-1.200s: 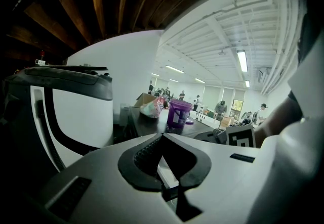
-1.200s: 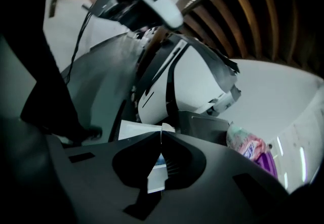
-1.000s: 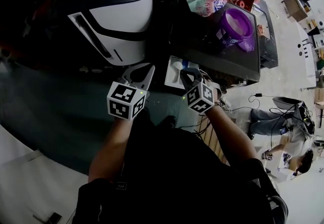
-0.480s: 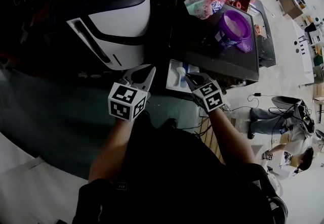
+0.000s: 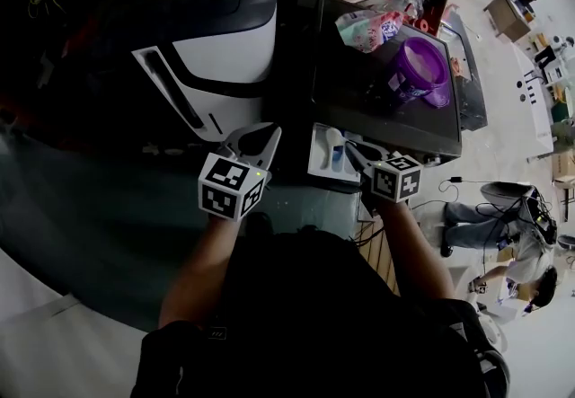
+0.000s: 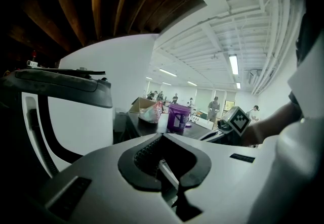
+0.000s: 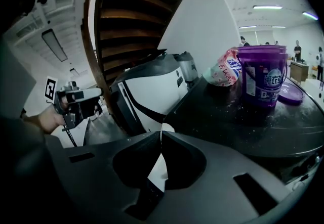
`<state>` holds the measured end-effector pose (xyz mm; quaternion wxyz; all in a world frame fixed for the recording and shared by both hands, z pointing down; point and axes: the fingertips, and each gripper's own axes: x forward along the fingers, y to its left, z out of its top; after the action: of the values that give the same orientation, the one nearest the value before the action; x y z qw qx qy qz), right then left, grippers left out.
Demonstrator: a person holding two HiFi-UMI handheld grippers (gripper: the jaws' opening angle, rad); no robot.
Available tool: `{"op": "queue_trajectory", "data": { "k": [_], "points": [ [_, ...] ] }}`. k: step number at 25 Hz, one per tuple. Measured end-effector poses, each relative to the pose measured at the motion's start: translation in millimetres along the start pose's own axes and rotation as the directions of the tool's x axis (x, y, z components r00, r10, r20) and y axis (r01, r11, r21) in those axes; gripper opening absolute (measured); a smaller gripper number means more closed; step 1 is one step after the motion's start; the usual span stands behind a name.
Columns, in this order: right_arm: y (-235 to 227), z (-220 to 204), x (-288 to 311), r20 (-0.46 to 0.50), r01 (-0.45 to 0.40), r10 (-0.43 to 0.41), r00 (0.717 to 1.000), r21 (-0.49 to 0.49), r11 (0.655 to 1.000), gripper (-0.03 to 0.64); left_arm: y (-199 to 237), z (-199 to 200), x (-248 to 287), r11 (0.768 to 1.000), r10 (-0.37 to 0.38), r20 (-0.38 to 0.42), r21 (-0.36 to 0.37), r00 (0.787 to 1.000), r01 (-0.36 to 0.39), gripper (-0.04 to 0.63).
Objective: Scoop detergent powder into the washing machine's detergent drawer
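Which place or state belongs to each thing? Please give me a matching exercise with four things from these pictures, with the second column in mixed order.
Things:
1. purple bucket
2. purple lid
3. left gripper
4. right gripper

Places or states:
A. fingers shut on the white scoop
B. lies flat on the dark tabletop, beside its container
C. fingers shut, nothing between them
D. stands upright and open

Right pairs: 1-D, 2-B, 3-C, 4-A.
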<state>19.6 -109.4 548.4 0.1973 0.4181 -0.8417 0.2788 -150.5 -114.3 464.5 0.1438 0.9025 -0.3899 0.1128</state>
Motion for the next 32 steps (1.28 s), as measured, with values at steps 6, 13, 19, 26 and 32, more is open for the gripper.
{"op": "queue_trajectory", "data": {
  "k": [6,13,19,26,32],
  "points": [
    [1,30,-19,0.095,-0.018,0.009,0.995,0.091,0.996,0.018,-1,-3,10,0.999,-0.042,-0.004,-0.001,0.999,0.042,0.008],
    [-19,56,-56,0.220,-0.065,0.023,0.975,0.186,0.980,0.018,-18,8,42,0.997,-0.075,-0.015,0.024,0.997,0.075,0.008],
    [-53,78,-99,0.337,-0.151,0.072,0.939,0.216,0.965,0.018,-57,25,79,0.997,-0.064,-0.017,0.044,0.998,0.065,0.008],
    [-97,99,-159,0.427,-0.246,0.154,0.891,0.169,0.954,0.018,-125,61,125,0.998,-0.057,0.023,0.041,0.998,0.056,0.008],
    [-132,118,-210,0.504,-0.296,0.198,0.841,0.122,0.947,0.018,-162,91,152,0.998,-0.013,0.057,0.063,0.998,0.009,0.008]
  ]
}}
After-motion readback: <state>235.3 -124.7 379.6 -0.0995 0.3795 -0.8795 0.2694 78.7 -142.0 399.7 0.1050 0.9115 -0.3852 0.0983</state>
